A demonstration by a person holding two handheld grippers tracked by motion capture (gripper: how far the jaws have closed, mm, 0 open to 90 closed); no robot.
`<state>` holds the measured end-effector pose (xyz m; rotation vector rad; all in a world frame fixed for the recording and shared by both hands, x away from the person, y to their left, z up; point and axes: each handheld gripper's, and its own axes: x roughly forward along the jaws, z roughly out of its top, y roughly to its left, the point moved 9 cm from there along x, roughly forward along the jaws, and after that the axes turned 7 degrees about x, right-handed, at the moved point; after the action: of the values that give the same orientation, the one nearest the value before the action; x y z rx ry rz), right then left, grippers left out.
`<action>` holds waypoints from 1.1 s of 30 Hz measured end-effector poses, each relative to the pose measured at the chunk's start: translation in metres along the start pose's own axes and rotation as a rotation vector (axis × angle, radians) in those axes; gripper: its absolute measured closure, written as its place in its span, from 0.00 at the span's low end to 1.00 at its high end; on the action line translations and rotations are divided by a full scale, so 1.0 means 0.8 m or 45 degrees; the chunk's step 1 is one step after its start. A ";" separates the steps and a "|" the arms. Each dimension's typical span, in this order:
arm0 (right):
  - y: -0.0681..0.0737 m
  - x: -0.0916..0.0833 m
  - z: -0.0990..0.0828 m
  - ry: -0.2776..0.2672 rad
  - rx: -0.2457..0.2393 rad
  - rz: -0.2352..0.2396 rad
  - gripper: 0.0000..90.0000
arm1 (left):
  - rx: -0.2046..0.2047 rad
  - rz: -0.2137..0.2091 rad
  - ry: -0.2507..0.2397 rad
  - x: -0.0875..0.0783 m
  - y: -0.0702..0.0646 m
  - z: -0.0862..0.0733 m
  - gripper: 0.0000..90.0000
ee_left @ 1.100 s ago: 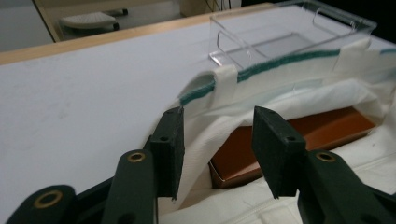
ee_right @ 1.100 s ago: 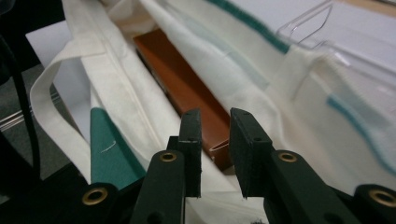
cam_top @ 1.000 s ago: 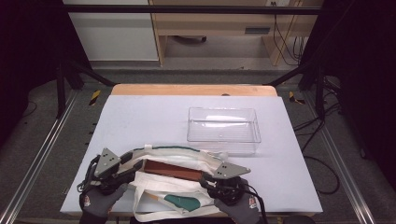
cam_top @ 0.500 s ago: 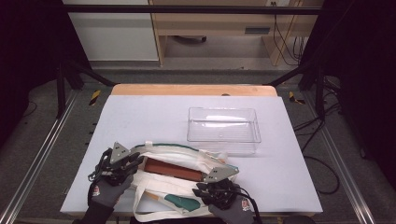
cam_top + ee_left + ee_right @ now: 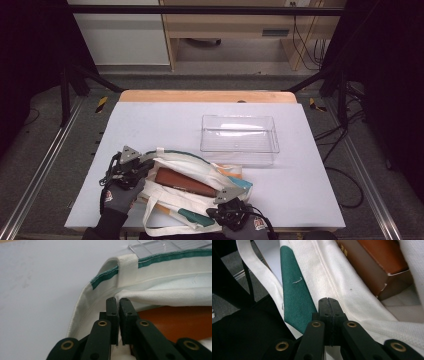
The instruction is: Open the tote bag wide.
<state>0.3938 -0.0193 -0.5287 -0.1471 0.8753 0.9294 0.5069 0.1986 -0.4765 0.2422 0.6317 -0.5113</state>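
In the high view, a white canvas tote bag [image 5: 200, 187] with green trim lies at the near edge of the pale surface [image 5: 150, 125], its mouth spread wide over a brown box [image 5: 185, 182] inside it. The left gripper [image 5: 145, 167] sits at the bag's left rim, the right gripper [image 5: 220, 202] at its near right edge, each carried by a gloved hand. A clear plastic tray [image 5: 239, 140] stands just beyond the bag, to the right.

In the left gripper view, the left gripper [image 5: 117, 302] has just been closing, and its jaws now stand together, pinching a fold of the bag's [image 5: 160, 293] white rim cloth. The green-edged hem and a handle loop run above, the brown box [image 5: 180, 320] shows at right.

In the right gripper view, the right gripper [image 5: 329, 302] has likewise just been closing and is clenched on the bag [image 5: 342, 285] fabric beside a green patch [image 5: 294, 292]. The brown box [image 5: 377, 265] lies beyond, one corner flap open.
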 end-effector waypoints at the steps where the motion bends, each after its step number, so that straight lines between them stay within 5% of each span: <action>1: 0.000 0.000 0.000 0.000 0.000 0.000 1.00 | -0.003 0.003 0.010 0.006 0.001 -0.003 0.96; 4: 0.000 0.000 0.002 -0.003 0.004 0.005 1.00 | -0.022 -0.027 0.028 0.020 0.002 -0.013 0.94; 8: 0.003 -0.013 0.013 -0.054 -0.019 0.018 0.91 | -0.046 -0.081 -0.032 0.011 0.001 -0.011 0.87; 9: 0.004 -0.030 0.027 -0.131 -0.031 0.018 0.89 | -0.049 -0.096 -0.057 0.003 -0.001 -0.009 0.83; 15: -0.013 -0.076 0.069 -0.320 -0.026 -0.054 0.75 | -0.004 -0.082 -0.133 -0.038 -0.015 -0.009 0.73; 23: -0.030 -0.058 0.088 -0.278 -0.075 -0.156 0.67 | 0.020 -0.107 -0.173 -0.072 -0.029 -0.027 0.73; 33: -0.065 -0.031 0.085 -0.230 -0.004 -0.235 0.68 | 0.037 -0.101 -0.003 -0.042 -0.028 -0.061 0.75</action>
<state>0.4660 -0.0355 -0.4790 -0.1416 0.6812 0.7584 0.4472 0.2102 -0.4955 0.2447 0.6335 -0.5976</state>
